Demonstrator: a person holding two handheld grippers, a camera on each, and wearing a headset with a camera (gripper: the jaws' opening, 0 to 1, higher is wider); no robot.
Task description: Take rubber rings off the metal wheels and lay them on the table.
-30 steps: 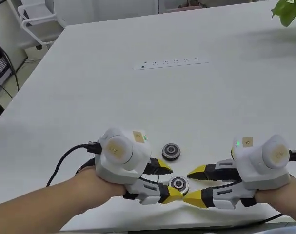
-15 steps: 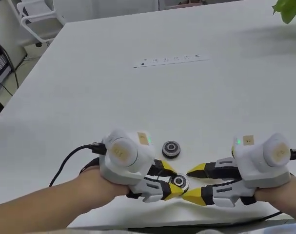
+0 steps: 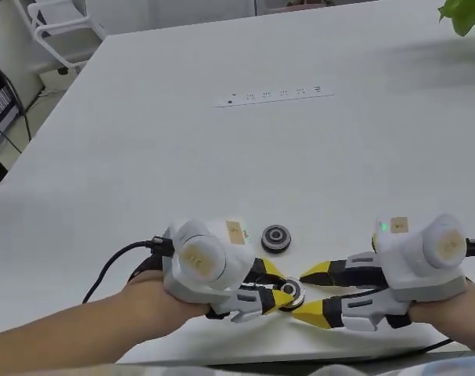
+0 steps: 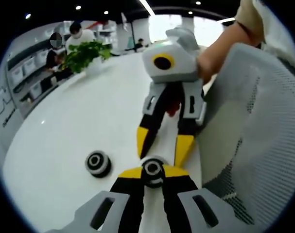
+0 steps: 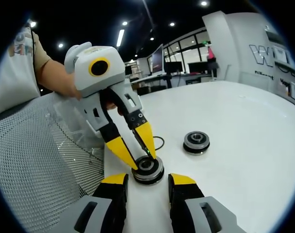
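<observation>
Rubber rings (image 5: pixel 196 147) look still seated, none on the table (image 3: pixel 221 157) yet: left gripper (image 3: pixel 278 288) clamps the near wheel (image 5: pixel 147 169) between its tips, right gripper (image 4: pixel 162 148) faces it with jaws parted, second wheel (image 4: pixel 98 163) lies just left of the left gripper's tips.

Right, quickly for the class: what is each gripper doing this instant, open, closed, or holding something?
Left gripper: closed on the nearer metal wheel.
Right gripper: open, holding nothing, jaws either side of that wheel.
</observation>
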